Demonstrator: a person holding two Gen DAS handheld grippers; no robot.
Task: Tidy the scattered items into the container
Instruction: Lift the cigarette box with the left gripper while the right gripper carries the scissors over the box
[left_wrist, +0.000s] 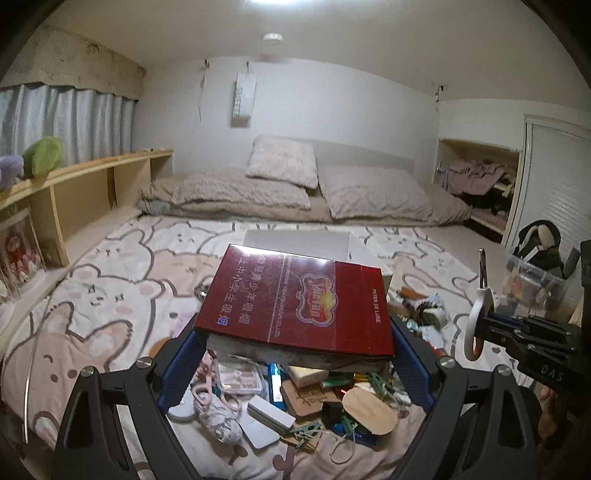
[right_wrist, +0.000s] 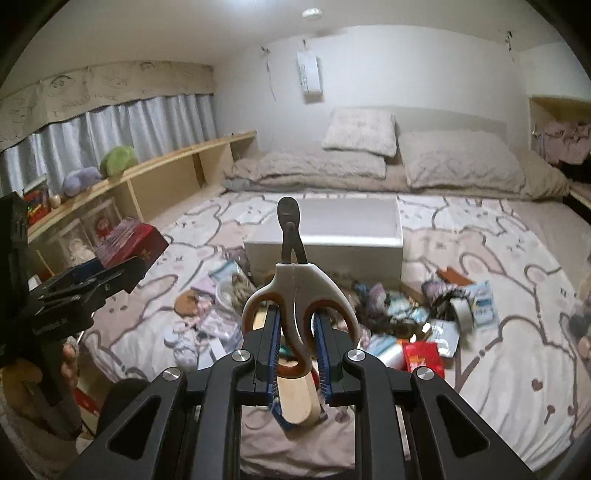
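Observation:
A dark red carton (left_wrist: 295, 306) hangs above the bed, and my left gripper (left_wrist: 295, 341) is shut on it with a blue pad on each side. The right wrist view shows the same carton (right_wrist: 133, 240) at the left. My right gripper (right_wrist: 295, 332) is shut on scissors (right_wrist: 295, 291) with white and orange handles, blades pointing up and away; these scissors (left_wrist: 476, 317) also show at the right of the left wrist view. The white container (right_wrist: 325, 251) sits open on the bedspread ahead, partly hidden behind the carton (left_wrist: 295, 240). Scattered small items (left_wrist: 295, 398) lie below both grippers.
A pile of packets, hair ties and a red pack (right_wrist: 421, 354) spreads in front of the container. A wooden shelf (right_wrist: 177, 166) with plush toys runs along the left. Pillows (right_wrist: 458, 162) lie at the back. A clear plastic bin (left_wrist: 532, 284) stands at the right.

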